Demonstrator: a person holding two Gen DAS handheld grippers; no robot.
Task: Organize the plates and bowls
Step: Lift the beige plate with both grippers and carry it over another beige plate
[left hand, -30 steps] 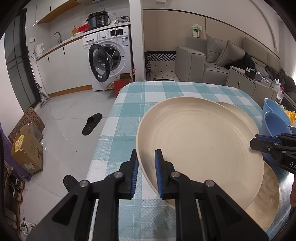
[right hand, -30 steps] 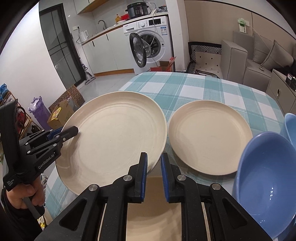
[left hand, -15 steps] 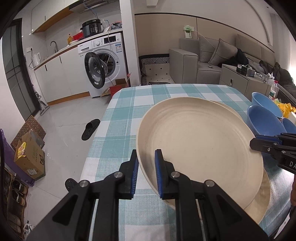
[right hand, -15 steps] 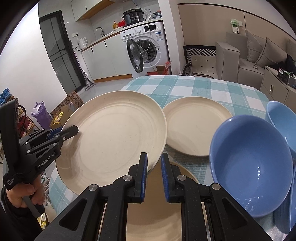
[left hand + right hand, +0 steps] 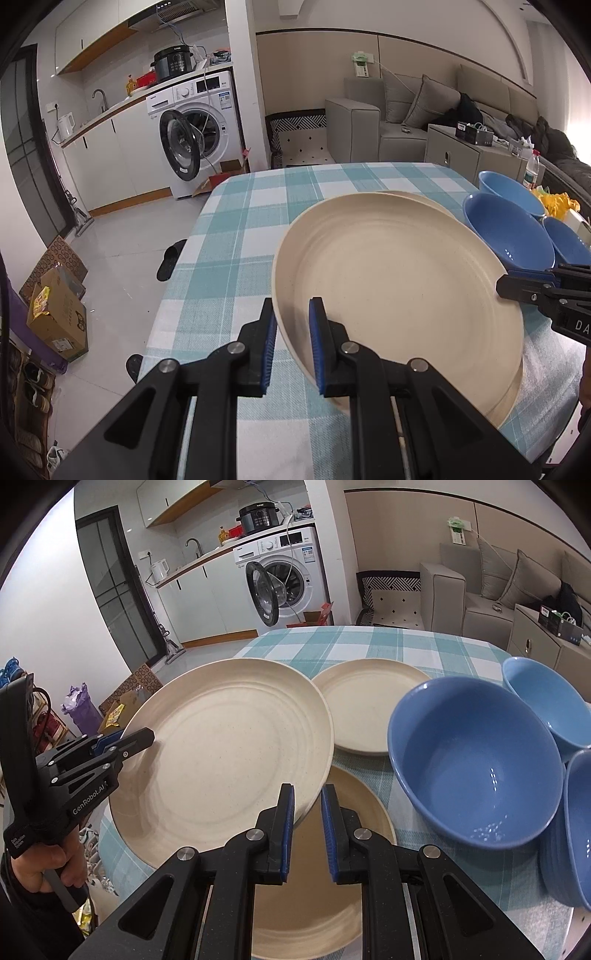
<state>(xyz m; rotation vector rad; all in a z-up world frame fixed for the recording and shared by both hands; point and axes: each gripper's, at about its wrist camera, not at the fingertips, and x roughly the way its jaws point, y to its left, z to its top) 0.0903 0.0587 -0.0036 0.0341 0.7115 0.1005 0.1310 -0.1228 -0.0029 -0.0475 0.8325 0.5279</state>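
Two claws, our left claw and right claw, each pinch an opposite rim of the big cream plate, held above a lower plate; the small plate and blue bowls (three visible) sit unstacked on the surface.

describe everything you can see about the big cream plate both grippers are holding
The big cream plate is round and shallow, matte with faint specks and concentric rings, empty. It is held tilted above the checked tablecloth, over a tan plate. The left gripper and the right gripper clamp opposite edges of its rim.
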